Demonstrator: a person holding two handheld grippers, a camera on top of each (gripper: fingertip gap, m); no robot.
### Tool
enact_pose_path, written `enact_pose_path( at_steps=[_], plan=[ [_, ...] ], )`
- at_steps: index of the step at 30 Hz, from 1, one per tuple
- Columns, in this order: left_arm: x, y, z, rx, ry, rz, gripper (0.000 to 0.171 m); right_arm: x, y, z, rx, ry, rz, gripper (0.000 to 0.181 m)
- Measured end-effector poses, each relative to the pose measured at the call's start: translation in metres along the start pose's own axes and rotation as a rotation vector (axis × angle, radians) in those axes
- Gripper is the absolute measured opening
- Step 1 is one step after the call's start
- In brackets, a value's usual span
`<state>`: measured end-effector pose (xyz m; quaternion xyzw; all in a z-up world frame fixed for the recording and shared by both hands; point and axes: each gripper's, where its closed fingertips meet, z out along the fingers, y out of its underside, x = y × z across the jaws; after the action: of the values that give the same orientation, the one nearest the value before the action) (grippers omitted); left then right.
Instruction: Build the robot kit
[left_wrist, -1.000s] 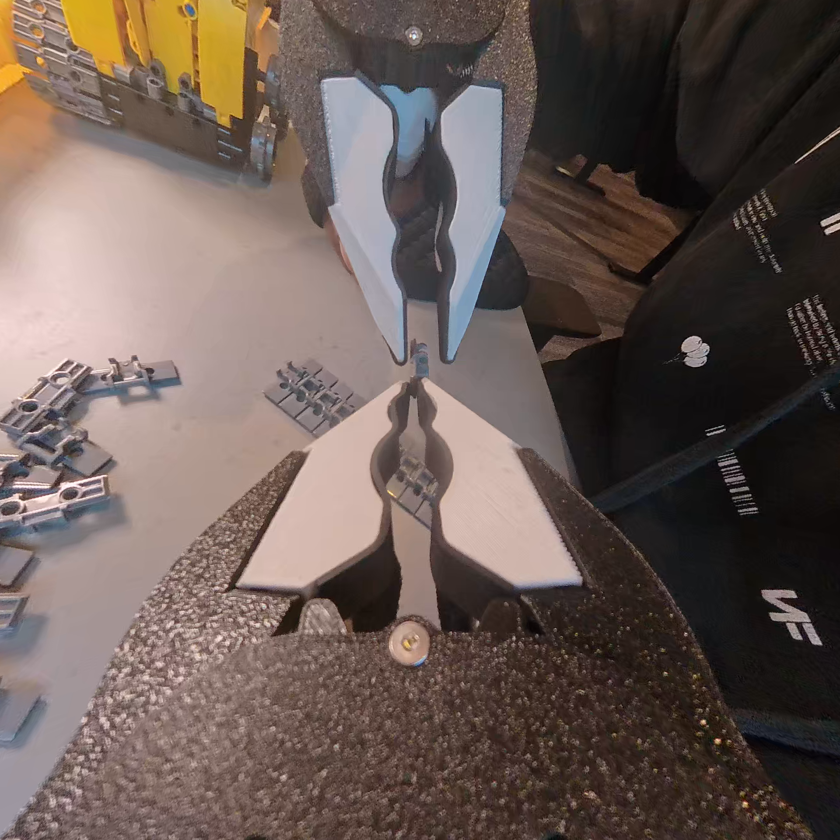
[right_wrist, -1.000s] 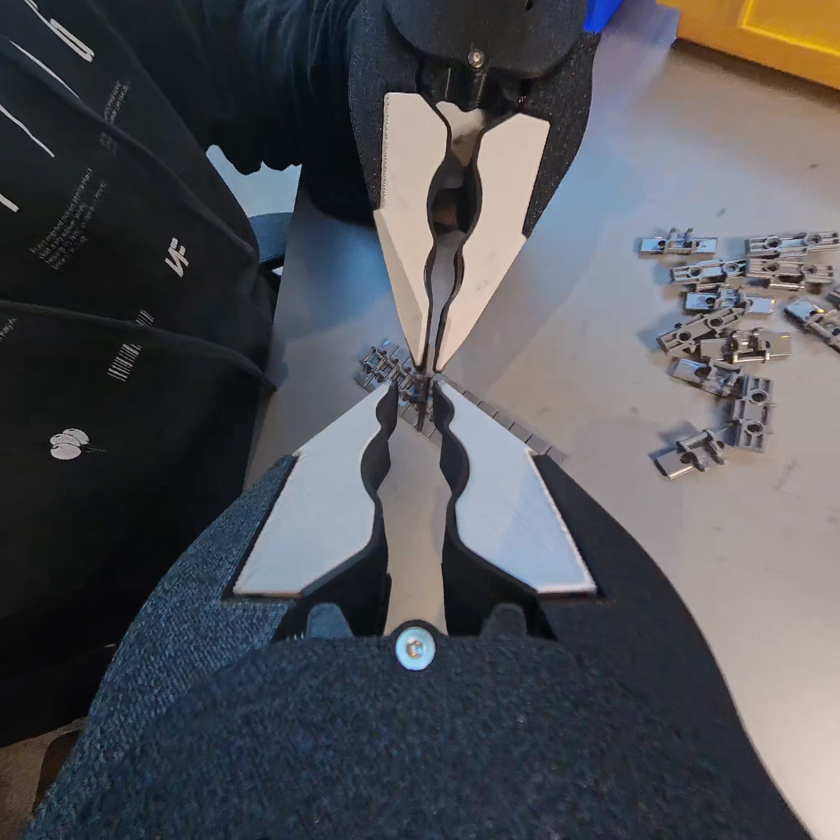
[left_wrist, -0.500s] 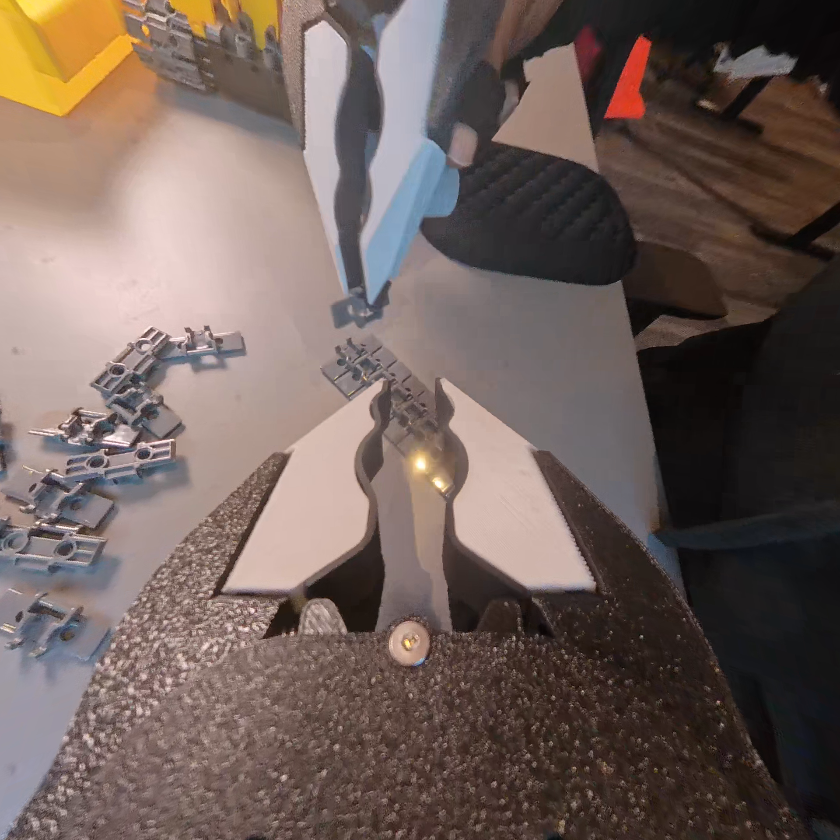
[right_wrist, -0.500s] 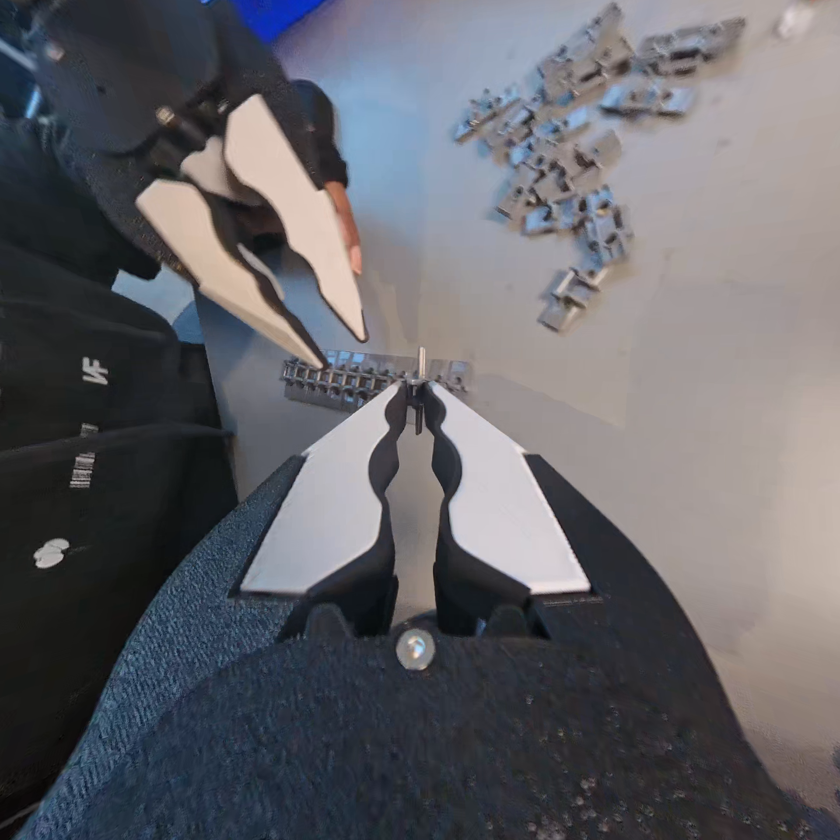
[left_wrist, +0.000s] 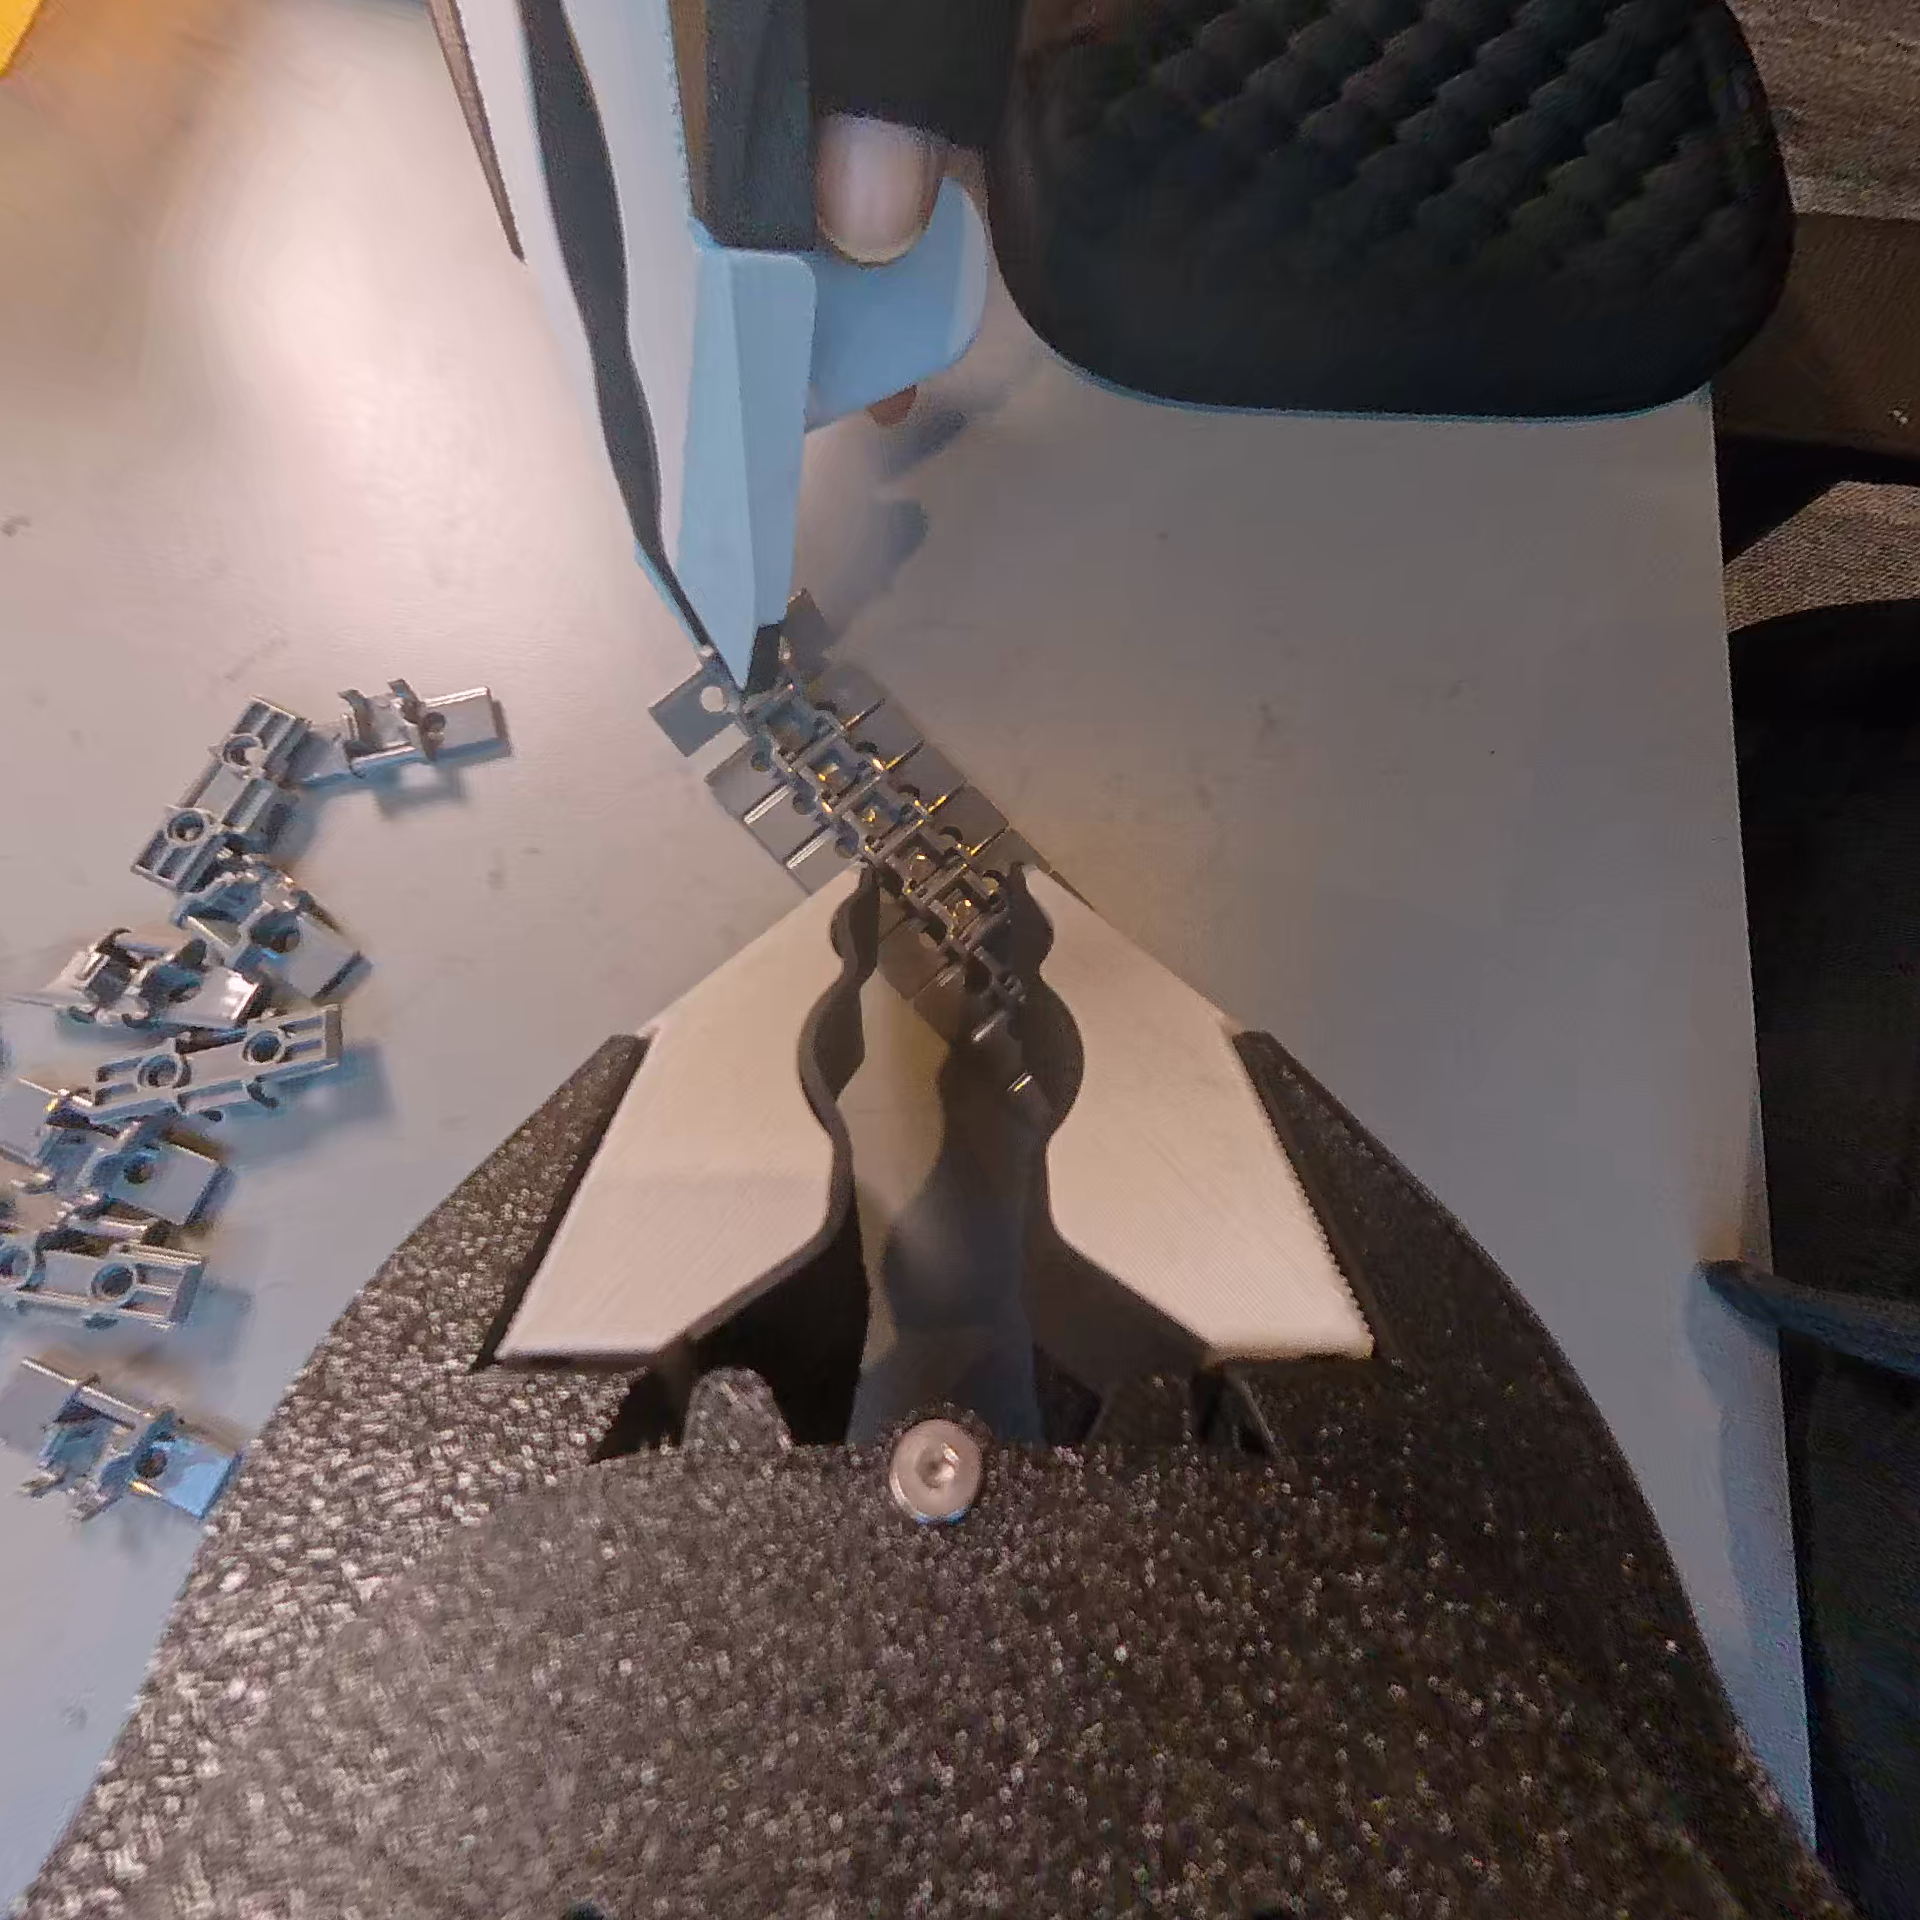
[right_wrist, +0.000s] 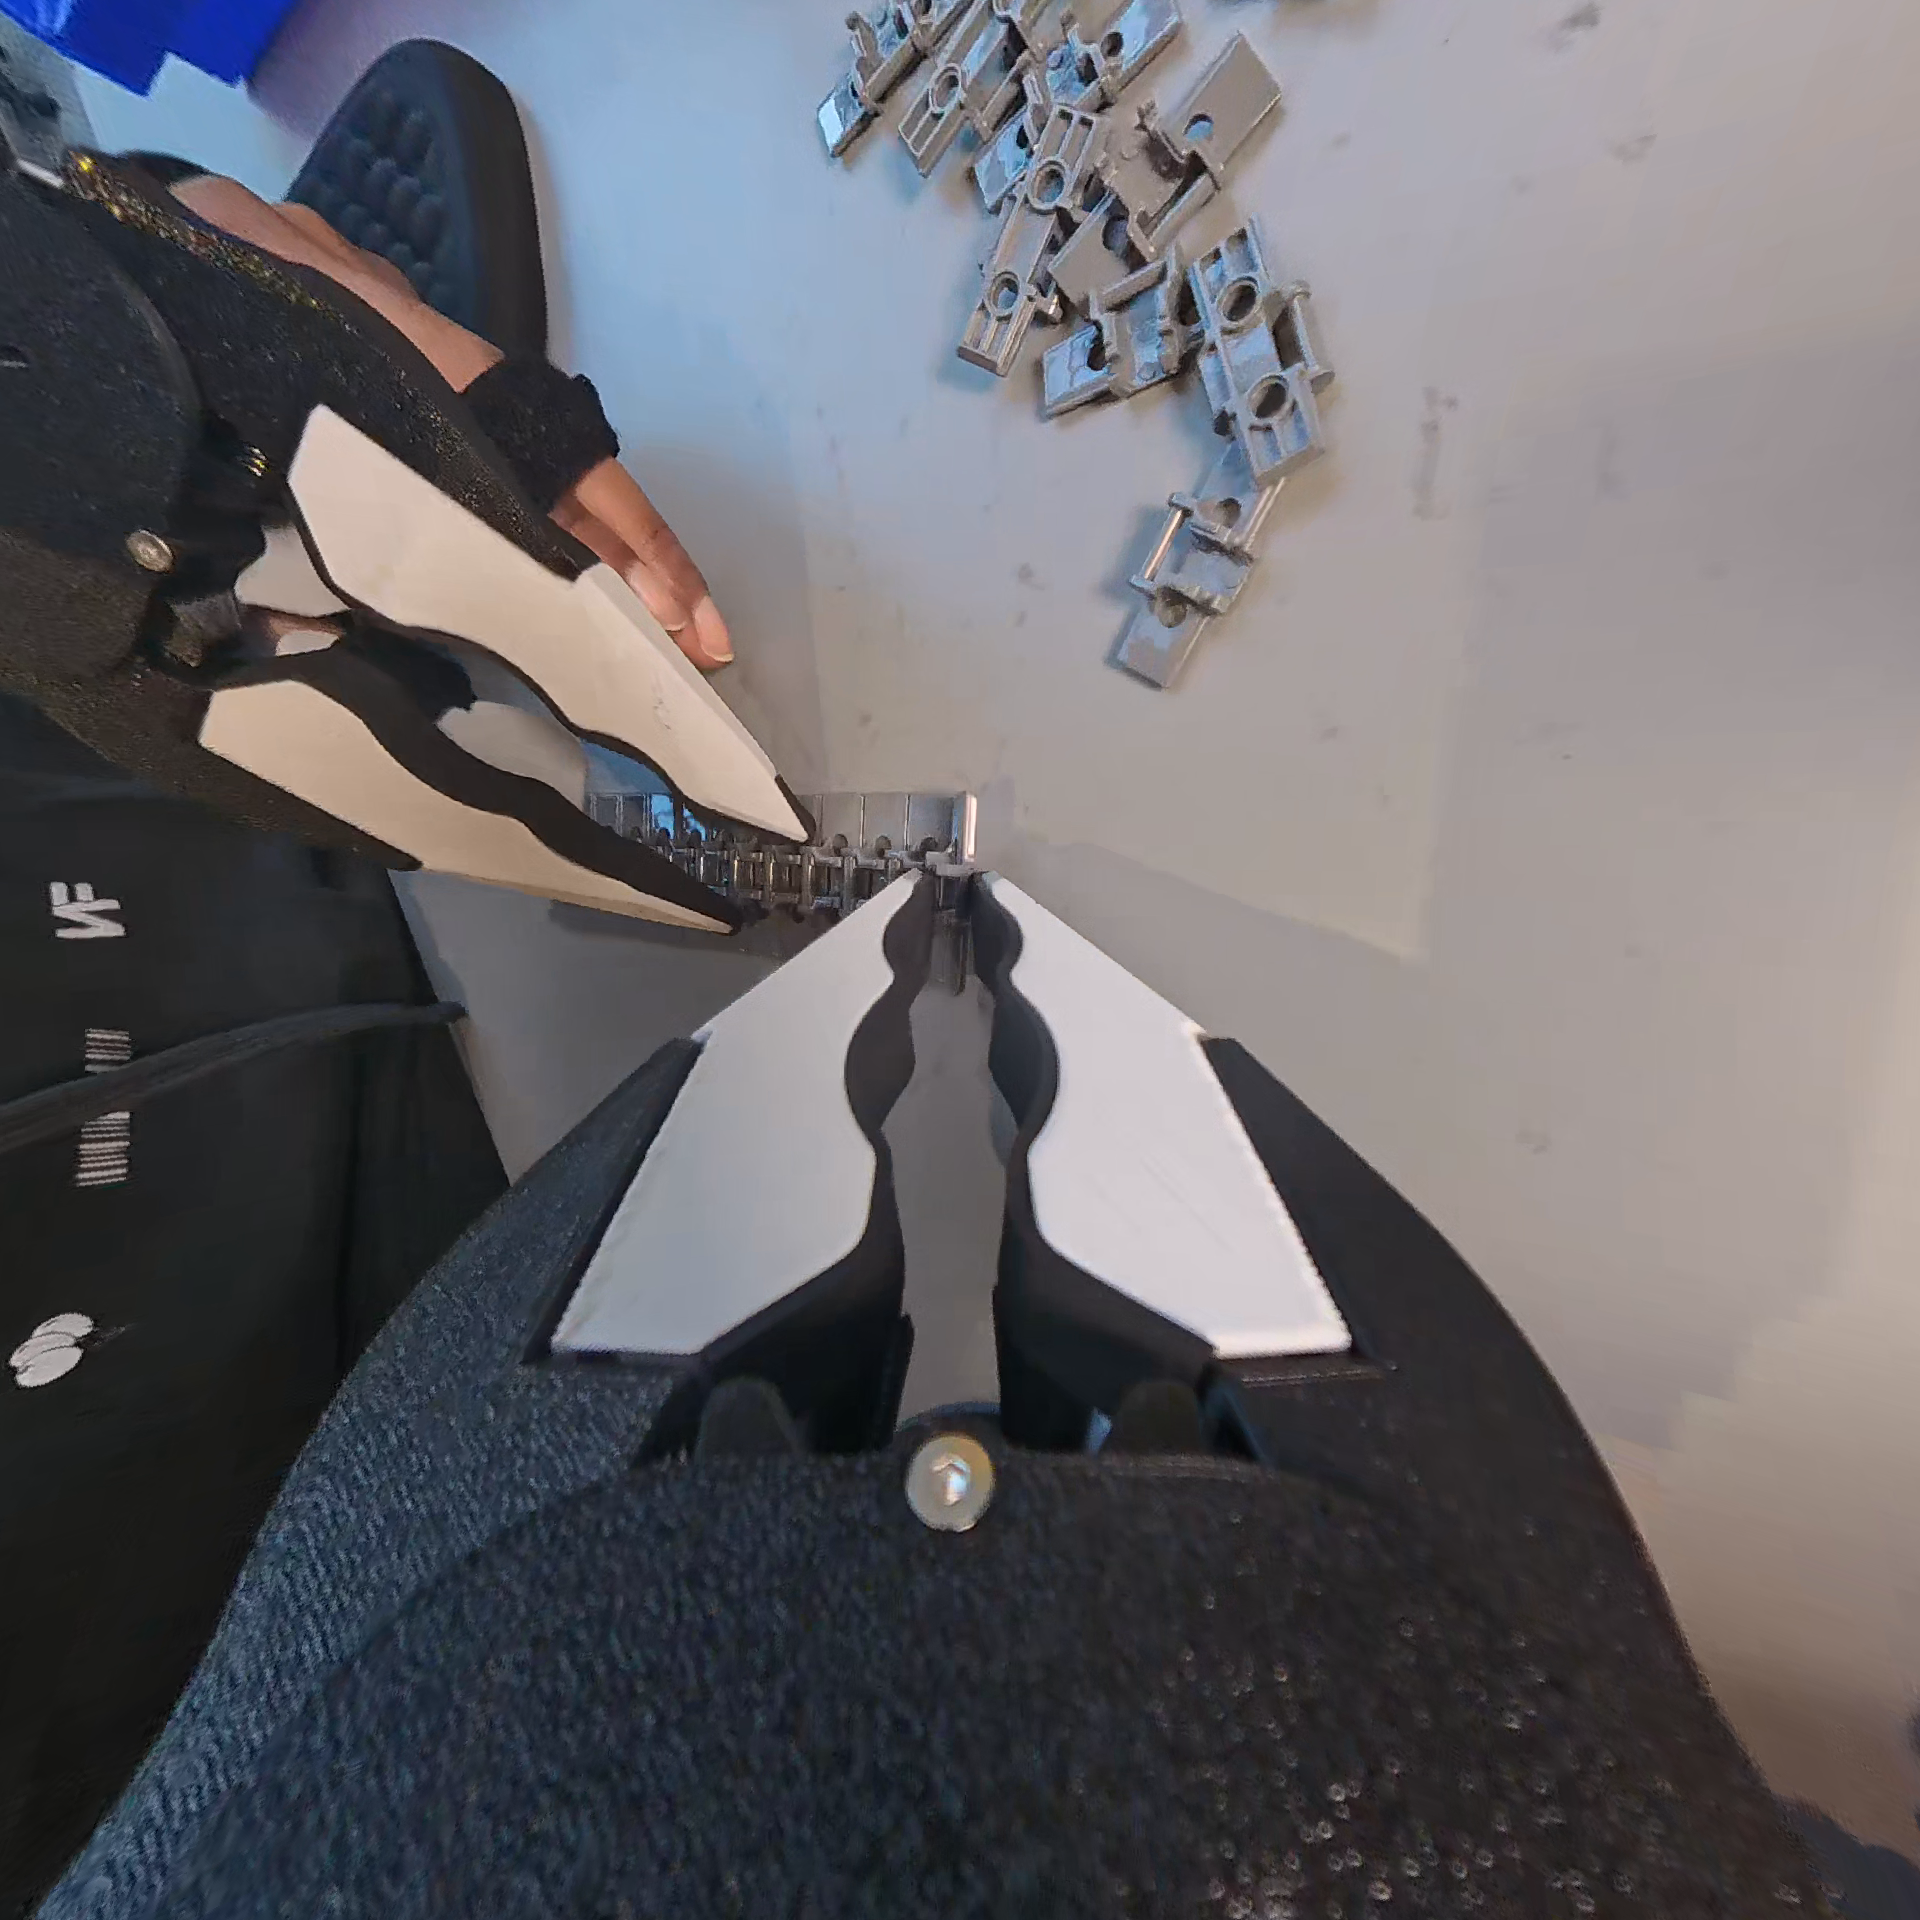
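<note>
Your right gripper (right_wrist: 943, 883) pinches a single link at the far end of the grey track chain (left_wrist: 868, 800). Your left gripper (left_wrist: 940, 883) straddles the chain's near end, fingers apart. Nothing pins the chain, so pushing the link could slide or buckle it toward the loose links (left_wrist: 177, 1039).

White printed lettering, a barcode-like stripe block and a small white round emblem stand on the black fabric garment (right_wrist: 208, 1195) at the left of the right wrist view; nothing else bears writing.
</note>
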<state>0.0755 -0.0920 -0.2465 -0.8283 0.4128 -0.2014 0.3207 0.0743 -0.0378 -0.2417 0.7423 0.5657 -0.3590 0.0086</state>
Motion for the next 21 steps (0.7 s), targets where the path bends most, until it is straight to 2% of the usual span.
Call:
enact_pose_path(
  at_steps=[15, 21],
  plan=[
    [-0.001, 0.0, 0.001, 0.007, -0.025, 0.009, 0.023, 0.0059, 0.0069, 0.0032, -0.206, 0.271, -0.227, 0.009],
    [-0.0009, 0.0004, 0.0012, 0.007, -0.042, 0.027, 0.024, 0.0062, 0.0059, 0.0031, -0.248, 0.317, -0.275, 0.008]
  ],
)
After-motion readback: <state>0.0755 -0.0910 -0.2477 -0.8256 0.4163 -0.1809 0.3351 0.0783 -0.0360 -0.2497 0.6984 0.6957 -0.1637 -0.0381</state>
